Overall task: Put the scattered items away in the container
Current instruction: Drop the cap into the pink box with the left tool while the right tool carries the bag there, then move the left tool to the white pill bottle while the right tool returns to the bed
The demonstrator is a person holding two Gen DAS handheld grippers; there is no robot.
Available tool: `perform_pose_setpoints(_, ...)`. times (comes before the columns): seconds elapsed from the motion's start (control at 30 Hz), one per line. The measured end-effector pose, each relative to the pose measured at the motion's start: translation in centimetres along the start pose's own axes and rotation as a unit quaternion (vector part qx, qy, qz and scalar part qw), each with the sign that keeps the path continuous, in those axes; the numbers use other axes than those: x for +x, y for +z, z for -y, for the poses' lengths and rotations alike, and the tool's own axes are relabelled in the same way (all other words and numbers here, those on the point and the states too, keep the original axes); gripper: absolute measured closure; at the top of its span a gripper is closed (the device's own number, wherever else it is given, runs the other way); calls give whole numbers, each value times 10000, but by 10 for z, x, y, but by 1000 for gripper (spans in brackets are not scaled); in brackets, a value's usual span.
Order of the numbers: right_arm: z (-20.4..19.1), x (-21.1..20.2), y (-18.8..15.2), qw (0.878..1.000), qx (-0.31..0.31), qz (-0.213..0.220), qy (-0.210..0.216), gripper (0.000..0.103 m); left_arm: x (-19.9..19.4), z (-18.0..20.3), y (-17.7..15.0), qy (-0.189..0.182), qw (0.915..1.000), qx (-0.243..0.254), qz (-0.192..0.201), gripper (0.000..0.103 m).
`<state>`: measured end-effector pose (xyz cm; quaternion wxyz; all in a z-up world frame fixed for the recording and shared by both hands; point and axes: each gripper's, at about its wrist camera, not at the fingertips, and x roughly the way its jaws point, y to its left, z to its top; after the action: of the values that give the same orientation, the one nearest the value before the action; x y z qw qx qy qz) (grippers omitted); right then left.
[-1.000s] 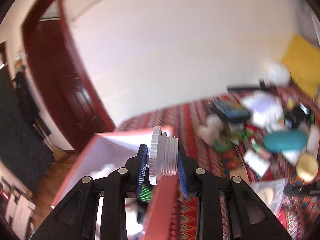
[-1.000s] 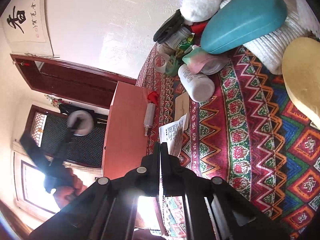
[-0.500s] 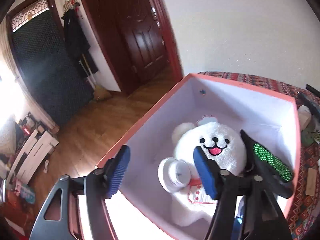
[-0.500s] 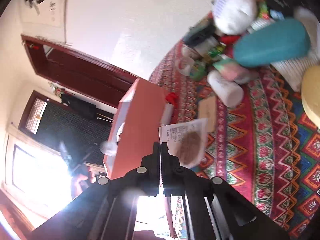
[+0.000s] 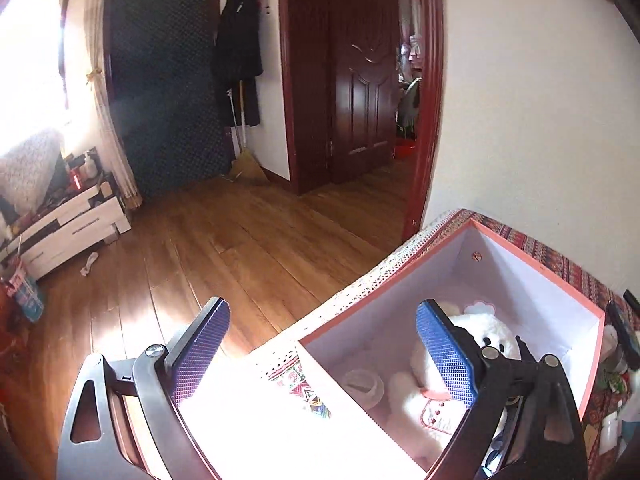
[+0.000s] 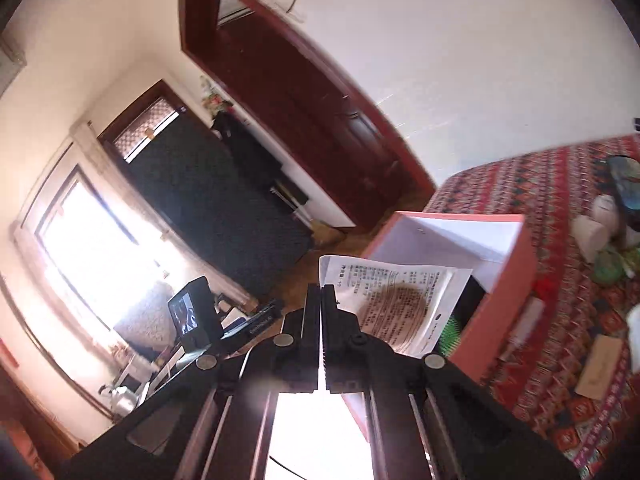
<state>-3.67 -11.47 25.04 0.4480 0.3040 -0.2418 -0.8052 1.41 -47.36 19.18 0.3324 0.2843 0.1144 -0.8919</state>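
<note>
Left gripper [image 5: 320, 364] fingers have just been opening and stand wide apart, nothing between them. The white screw cap [image 5: 362, 385] lies in the pink box [image 5: 560, 276] beside the plush bear [image 5: 460, 364]. Right gripper [image 6: 321, 296] fingers are clamped on a printed sachet [image 6: 400, 300], near the box's rim. Next it probably needs carrying over the opening, then letting go. Leftover clutter on the patterned cloth [image 6: 560, 184] is too blurry to name.

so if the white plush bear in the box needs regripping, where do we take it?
Grip the plush bear across its round head, coming from straight above: it lies face-up against the pink box wall, and the open top is the only access.
</note>
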Motion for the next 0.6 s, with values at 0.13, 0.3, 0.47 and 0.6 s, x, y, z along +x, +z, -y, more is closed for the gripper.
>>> perform_pose_setpoints(0.13, -16, 89, 3, 9982, -147, -571, 113, 94, -7, -21, 6, 52, 9995, -307, 109, 5)
perform_pose_setpoints(0.3, 30, 110, -20, 9910, 452, -1031, -730, 26, -6, -32, 7, -15, 9991, -424, 87, 4)
perform_pose_setpoints(0.47, 88, 4, -37, 9874, 1032, -315, -1155, 26, -18, -13, 5, -315, 9993, -180, 115, 4)
perform_pose_setpoints(0.6, 122, -101, -54, 9727, 1330, 421, -1854, 26, -41, 27, 1, -832, 9961, 255, 165, 4)
